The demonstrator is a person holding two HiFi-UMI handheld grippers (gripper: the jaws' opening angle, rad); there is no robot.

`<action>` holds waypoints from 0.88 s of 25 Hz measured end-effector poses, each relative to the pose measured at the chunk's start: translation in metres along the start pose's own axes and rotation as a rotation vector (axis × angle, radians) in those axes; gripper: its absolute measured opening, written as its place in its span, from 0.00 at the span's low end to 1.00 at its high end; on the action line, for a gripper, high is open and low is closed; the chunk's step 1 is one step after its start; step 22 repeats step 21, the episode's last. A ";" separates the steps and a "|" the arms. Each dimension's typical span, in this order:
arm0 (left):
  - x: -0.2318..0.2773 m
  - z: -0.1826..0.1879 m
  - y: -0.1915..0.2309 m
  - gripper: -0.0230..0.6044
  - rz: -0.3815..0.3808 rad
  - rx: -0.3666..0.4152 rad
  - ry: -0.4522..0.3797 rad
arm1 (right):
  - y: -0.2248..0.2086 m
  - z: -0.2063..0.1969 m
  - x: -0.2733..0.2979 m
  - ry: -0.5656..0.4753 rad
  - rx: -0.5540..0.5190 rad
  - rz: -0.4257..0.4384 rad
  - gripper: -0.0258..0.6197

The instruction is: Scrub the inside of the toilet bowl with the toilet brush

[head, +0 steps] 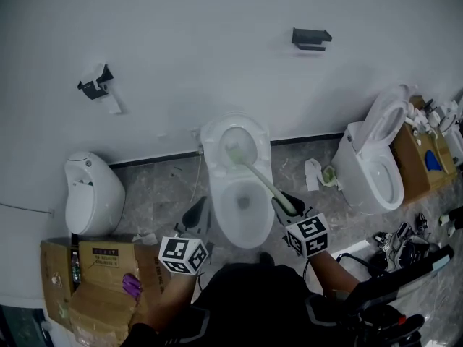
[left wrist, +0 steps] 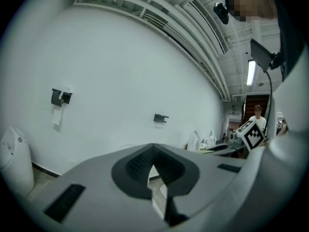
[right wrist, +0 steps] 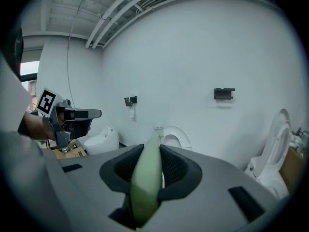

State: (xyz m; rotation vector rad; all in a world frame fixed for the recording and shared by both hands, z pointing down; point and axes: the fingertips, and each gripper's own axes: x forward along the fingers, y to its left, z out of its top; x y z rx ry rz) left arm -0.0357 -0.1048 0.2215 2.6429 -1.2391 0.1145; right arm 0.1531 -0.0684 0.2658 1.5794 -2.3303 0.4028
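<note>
Our right gripper is clamped on the pale green toilet brush, whose head reaches ahead of it to the raised seat, so we should tip it down into the toilet bowl beneath and press along the inner wall, with our left gripper closed, empty, alongside.

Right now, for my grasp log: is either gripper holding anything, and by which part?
The right gripper grips the green toilet brush near its handle end. The left gripper is shut on nothing.
</note>
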 end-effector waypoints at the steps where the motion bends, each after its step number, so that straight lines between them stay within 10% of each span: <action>1: -0.001 0.000 0.000 0.05 0.000 0.001 0.001 | 0.000 0.000 0.000 -0.003 0.003 -0.002 0.20; 22: -0.011 -0.005 -0.002 0.05 -0.003 0.047 0.018 | 0.004 0.004 -0.011 -0.008 0.010 -0.006 0.20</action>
